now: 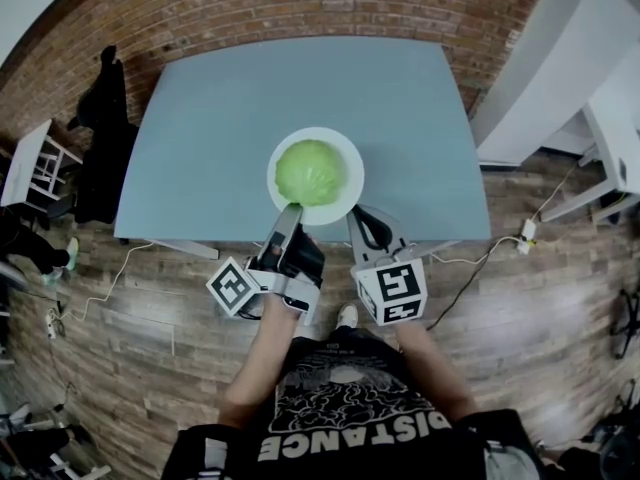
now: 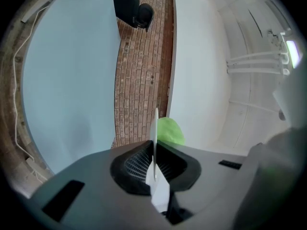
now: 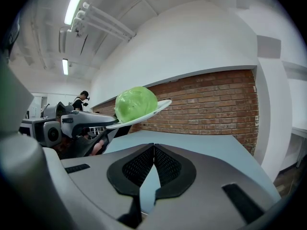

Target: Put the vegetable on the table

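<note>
L gripper (image 1: pixel 291 211) is clamped on the near rim of a white plate (image 1: pixel 350 148), which shows edge-on btwn its jaws in the left gripper view. The plate is held up in the air, tilted, w/ a green cabbage (image 1: pixel 312 172) sitting on it, over the near edge of the blue-grey surface (image 1: pixel 220 128). R gripper (image 1: pixel 362 215) sits just beside the plate's near right rim, jaws together w/ nothing btwn them; only readable writing is "DISTANCE" on the person's black shirt (image 1: pixel 350 423).
</note>
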Tool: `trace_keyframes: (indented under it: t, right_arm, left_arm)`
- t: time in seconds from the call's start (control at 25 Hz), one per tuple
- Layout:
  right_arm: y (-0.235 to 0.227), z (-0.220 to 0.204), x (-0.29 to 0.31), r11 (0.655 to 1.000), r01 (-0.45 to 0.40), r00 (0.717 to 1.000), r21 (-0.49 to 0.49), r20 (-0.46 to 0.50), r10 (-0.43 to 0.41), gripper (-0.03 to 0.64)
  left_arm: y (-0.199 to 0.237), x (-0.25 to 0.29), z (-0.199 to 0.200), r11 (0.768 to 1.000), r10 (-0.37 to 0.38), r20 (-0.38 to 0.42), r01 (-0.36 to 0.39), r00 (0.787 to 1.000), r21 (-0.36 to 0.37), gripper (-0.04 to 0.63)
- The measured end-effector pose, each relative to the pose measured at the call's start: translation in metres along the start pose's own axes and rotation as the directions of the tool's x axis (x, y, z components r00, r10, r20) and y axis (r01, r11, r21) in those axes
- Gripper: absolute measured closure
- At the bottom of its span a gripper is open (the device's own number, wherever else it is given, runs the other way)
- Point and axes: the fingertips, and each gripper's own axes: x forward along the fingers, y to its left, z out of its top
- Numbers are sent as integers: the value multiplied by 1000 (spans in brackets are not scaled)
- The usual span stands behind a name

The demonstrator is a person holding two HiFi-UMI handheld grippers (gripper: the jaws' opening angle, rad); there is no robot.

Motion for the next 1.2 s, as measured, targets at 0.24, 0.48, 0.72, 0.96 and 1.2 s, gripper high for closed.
trace_keyframes:
  t: [0.24,0.48,0.72,0.96,1.2]
  right_arm:
    - [-9,3,10,1000,-21,1000,5,5,21,607]
    - [-14,2,19,999,-32,999,-3,-3,32,607]
    - [-19,3,28,1000,-22,1000,-1,-9,22,607]
    - [-21,2,48,1000,-14,1000,-1,-21,14,607]
    - [-25,2,75,1000,8,999,-5,-33,-8,607]
  left_arm:
    - [2,11,2,1000,14,11,-14,1000,13,578]
    - [4,19,7,1000,9,29,-10,1000,7,578]
    - [12,27,14,1000,14,28,-14,1000,-4,578]
    - [21,39,28,1000,25,13,-25,1000,-14,578]
    - [33,54,51,999,30,-8,-30,1000,-26,578]
